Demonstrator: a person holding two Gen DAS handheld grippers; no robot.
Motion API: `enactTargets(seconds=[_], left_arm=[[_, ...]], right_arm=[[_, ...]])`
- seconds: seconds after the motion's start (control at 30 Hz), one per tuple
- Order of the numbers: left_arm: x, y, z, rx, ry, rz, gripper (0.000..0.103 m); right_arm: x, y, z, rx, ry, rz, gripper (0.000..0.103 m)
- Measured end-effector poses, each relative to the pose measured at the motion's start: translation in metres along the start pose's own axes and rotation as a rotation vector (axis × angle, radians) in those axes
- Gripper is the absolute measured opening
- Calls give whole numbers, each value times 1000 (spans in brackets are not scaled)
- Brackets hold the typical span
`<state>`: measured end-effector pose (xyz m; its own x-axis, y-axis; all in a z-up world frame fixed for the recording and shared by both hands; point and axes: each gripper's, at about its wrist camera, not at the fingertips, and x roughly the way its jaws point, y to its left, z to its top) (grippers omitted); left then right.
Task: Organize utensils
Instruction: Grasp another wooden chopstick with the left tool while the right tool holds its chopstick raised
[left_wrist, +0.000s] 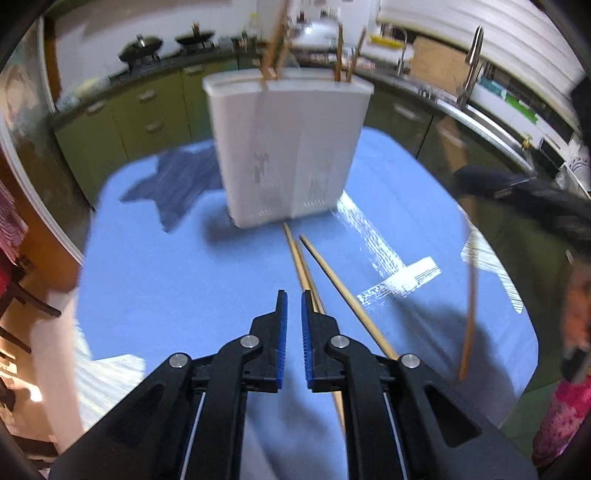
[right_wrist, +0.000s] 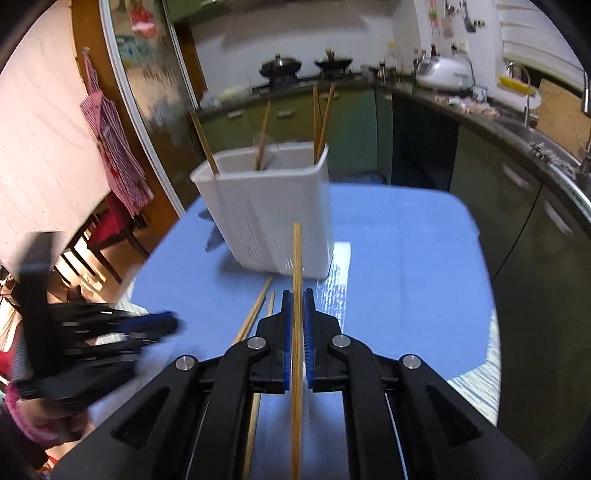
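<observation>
A white utensil holder (left_wrist: 288, 147) stands on the blue table (left_wrist: 166, 266) with several wooden chopsticks upright in it; it also shows in the right wrist view (right_wrist: 273, 214). Two chopsticks (left_wrist: 332, 280) lie on the table before the holder, also in the right wrist view (right_wrist: 255, 314). My left gripper (left_wrist: 292, 299) hovers above them, jaws nearly closed with a small gap, empty. My right gripper (right_wrist: 297, 295) is shut on a single chopstick (right_wrist: 297, 258) pointing toward the holder. That chopstick shows at the right of the left view (left_wrist: 471, 314).
Green kitchen cabinets and a dark counter with woks (right_wrist: 280, 66) ring the table. A sink and faucet (left_wrist: 474, 55) are at the right. White woven patches (left_wrist: 388, 273) mark the table. Chairs (right_wrist: 110, 236) stand at the left. The left gripper appears blurred (right_wrist: 92, 332).
</observation>
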<state>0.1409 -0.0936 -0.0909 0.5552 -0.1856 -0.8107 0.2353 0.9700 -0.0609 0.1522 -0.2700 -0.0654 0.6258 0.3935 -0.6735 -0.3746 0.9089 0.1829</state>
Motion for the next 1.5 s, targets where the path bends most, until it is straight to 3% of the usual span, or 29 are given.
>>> enactTargets(seconds=[0.3,0.5,0.83,1.17,1.5], left_arm=[[73,12,14,-68,183,-48,9],[81,12,17,-57,197,-9,9],[74,7,27,-57,179,-25,9],[84,-3,30,-26,218,-14,9],[102,-16,43,-14,264,46,12]], right_arm=[[-36,-8,-2,1,-54,35,6],[-37,-16,-6,19,-61,55,6],[-33,-19,-8,23,-59,61,6],[-32,-20,-7,21,-60,70,6],[-33,-20,-8,23,-62,79,6]])
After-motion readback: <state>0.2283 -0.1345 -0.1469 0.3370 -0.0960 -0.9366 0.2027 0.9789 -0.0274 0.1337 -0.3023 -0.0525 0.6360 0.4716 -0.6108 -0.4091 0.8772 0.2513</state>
